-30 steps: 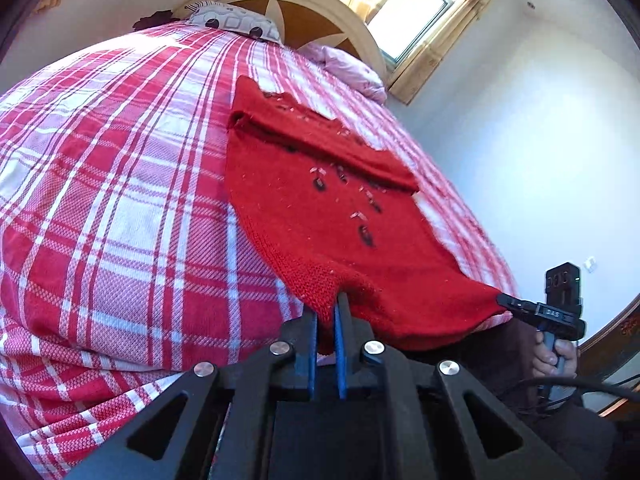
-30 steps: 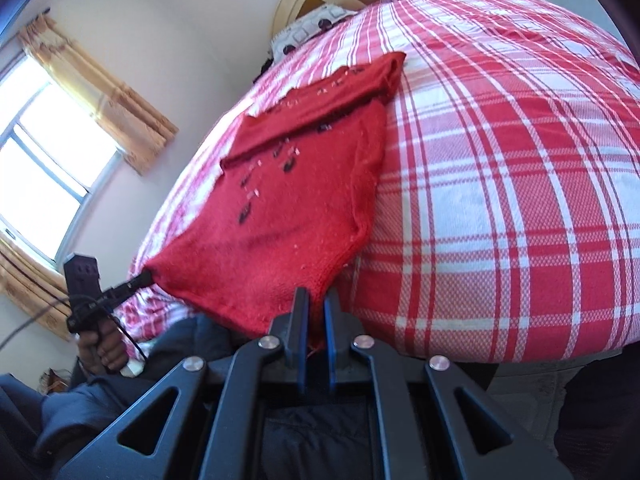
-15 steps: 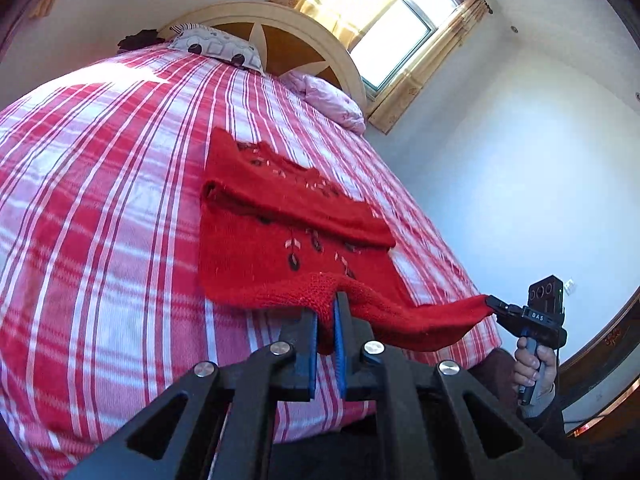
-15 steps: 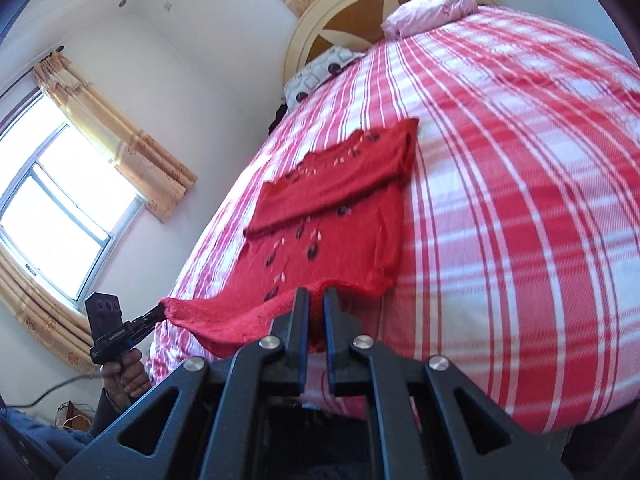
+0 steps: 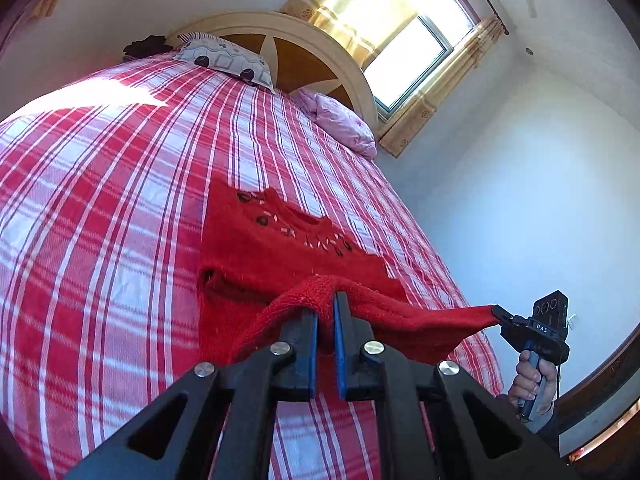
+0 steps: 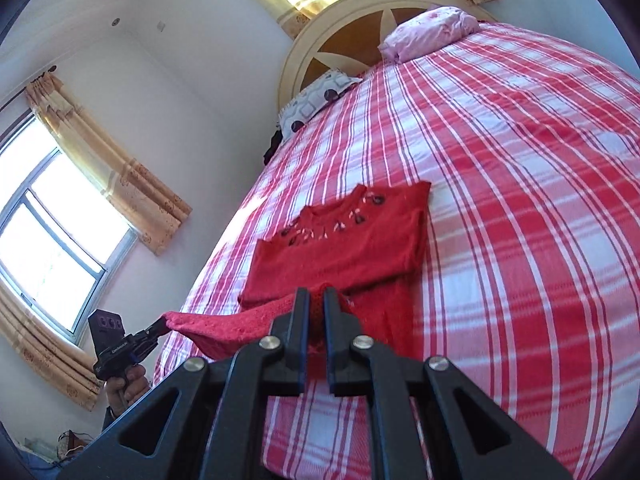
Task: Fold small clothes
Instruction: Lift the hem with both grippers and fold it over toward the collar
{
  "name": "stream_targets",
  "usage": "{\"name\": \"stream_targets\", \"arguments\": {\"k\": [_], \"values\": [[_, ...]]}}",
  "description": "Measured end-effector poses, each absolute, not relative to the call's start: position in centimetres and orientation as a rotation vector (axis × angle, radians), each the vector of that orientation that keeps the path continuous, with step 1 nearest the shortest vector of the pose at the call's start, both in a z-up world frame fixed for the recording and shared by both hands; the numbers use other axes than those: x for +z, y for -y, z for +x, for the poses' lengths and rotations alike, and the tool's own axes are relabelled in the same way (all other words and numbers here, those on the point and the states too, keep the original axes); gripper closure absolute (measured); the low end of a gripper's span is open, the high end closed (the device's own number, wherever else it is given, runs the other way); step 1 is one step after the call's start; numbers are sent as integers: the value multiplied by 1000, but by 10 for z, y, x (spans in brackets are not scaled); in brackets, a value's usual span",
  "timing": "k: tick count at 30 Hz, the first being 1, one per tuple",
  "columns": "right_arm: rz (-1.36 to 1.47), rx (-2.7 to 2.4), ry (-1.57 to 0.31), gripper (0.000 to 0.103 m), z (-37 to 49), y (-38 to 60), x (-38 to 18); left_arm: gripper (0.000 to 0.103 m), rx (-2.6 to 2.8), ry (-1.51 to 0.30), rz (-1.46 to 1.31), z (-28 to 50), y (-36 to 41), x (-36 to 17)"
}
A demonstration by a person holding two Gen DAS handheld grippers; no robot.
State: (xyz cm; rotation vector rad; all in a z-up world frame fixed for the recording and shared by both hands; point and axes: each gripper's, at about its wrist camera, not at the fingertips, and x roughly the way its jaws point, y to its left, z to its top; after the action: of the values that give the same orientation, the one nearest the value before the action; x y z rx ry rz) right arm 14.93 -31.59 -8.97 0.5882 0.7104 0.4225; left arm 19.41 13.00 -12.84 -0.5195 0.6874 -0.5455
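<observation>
While both tools pinch the same garment, the red knitted sweater lies on the red and white checked bedspread, a little right of centre in the left wrist view and just left of centre in the right wrist view. Its top half lies flat, with a beaded pattern around the neckline, and its sleeves are folded across the body. Its bottom hem is raised off the bed and stretched between the two grippers.

At lower centre of the left wrist view, the left gripper has its blue-faced fingers nearly together, clamping one hem corner. The right gripper appears at the lower right of that view, gripping the other corner, with a hand wrapped around its handle.

At lower centre of the right wrist view, the right gripper has narrow fingers closed on red knit, and the left gripper sits at lower left with the hem reaching its tip.

Two pillows rest at the wooden headboard in the upper part of both views: a patterned white pillow and a pink pillow. Bright windows with yellow curtains fill the upper corners.
</observation>
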Motion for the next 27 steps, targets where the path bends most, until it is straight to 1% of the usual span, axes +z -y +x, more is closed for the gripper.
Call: {"name": "stream_targets", "arguments": {"k": [4,10,15,22,27], "values": [[587,416,-694,93,181,316,-78,97,-530,-700,-525,222,-129,-125],[579,375,-722,93,227,315,-81,97,-505,-747,-541,274,-121,-133],[601,338,-762,93,265,319,-97,97,-503,-782,-560,312,-114,-137],[635,289,-855,93,319,325,-133,97,-452,-876,-583,358,-111,-166],[656,278,-898,93,353,329,-150,97,-444,-907,-624,379,-115,-176]]}}
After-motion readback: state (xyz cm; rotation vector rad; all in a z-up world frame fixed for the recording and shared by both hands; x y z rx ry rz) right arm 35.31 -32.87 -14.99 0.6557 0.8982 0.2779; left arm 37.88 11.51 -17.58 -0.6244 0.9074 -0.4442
